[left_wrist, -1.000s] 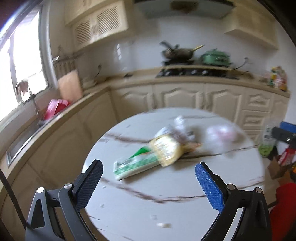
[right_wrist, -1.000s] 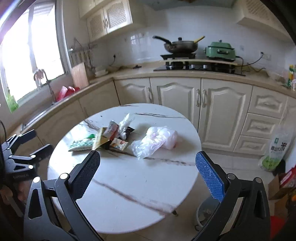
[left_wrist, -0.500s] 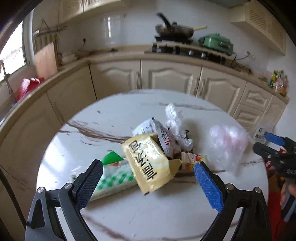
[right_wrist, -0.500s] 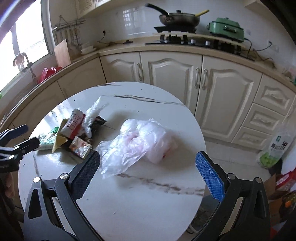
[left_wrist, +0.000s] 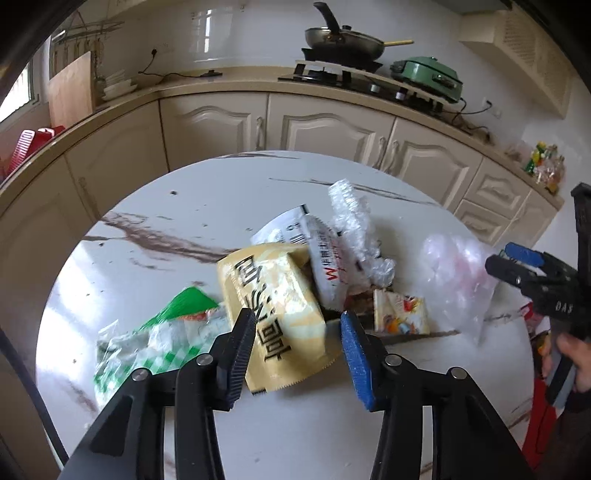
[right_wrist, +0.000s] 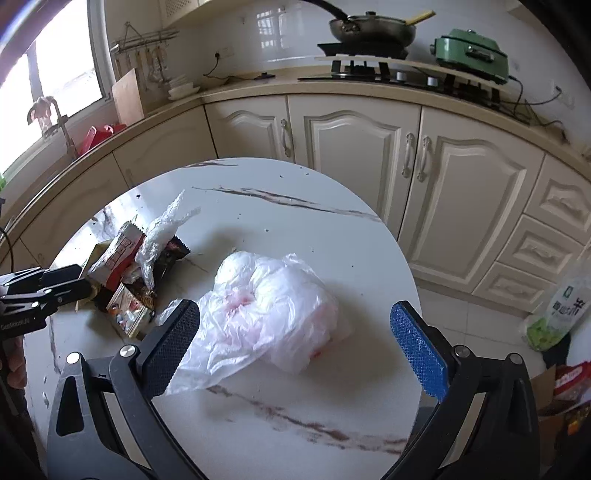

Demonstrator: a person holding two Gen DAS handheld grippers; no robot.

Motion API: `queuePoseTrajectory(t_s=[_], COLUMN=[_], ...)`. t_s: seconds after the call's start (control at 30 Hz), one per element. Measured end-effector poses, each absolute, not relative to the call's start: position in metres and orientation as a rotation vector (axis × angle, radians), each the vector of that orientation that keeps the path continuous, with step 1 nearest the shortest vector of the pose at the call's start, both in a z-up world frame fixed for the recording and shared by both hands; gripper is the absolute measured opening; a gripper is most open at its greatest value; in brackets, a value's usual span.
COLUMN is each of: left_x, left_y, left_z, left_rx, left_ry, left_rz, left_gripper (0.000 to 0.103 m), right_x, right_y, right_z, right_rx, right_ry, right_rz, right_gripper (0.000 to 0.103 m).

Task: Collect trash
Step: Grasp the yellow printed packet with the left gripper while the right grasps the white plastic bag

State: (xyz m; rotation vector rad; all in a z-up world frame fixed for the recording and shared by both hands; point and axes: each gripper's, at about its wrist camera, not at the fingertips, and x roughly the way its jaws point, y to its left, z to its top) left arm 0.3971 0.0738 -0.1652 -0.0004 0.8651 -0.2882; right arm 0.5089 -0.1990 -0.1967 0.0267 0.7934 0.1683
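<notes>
A heap of wrappers lies on the round marble table (left_wrist: 207,206): a yellow packet (left_wrist: 277,306), a green-checked bag (left_wrist: 155,336), a white and red packet (left_wrist: 325,254), crumpled clear film (left_wrist: 354,225) and a small printed sachet (left_wrist: 400,312). My left gripper (left_wrist: 297,328) has its jaws half closed around the yellow packet's near end, with gaps still showing. A clear pinkish plastic bag (right_wrist: 266,314) lies between the open fingers of my right gripper (right_wrist: 295,343), which hovers over it. The bag also shows in the left wrist view (left_wrist: 454,280).
Cream kitchen cabinets (right_wrist: 369,147) curve behind the table, with a wok (right_wrist: 369,27) and a green cooker (right_wrist: 469,51) on the counter. A green and white bag (right_wrist: 557,314) and boxes stand on the floor at right. The table's near part (right_wrist: 295,424) is bare marble.
My left gripper has moved in onto the yellow packet and its jaws have narrowed around it. My right gripper has moved closer, down over the clear plastic bag, and stays wide open.
</notes>
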Motion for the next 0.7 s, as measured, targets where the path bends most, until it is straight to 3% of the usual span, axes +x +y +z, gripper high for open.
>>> queuePoseTrajectory(t_s=[0.4, 0.57, 0.63, 0.7], left_x=[0.401, 0.425, 0.428, 0.432], left_y=[0.070, 0.058, 0.058, 0.058], left_z=[-0.167, -0.175, -0.177, -0.177], left_rx=[-0.001, 0.036, 0.036, 0.024], left_ry=[0.899, 0.948, 0.951, 0.941], left_rz=[-0.230, -0.171, -0.151, -0.157], left_gripper=[0.053, 0.072, 0.073, 0.066], right_x=[0.516, 0.528, 0.534, 0.540], right_y=[-0.190, -0.182, -0.179, -0.175], right_z=[-0.203, -0.209, -0.212, -0.216], right_rx=[-0.002, -0.063, -0.069, -0.088], right_ry=[0.808, 0.832, 0.843, 0.871], right_rz=[0.189, 0.190, 0.206, 0.208], right_gripper=[0.103, 0.103, 0.103, 0.103])
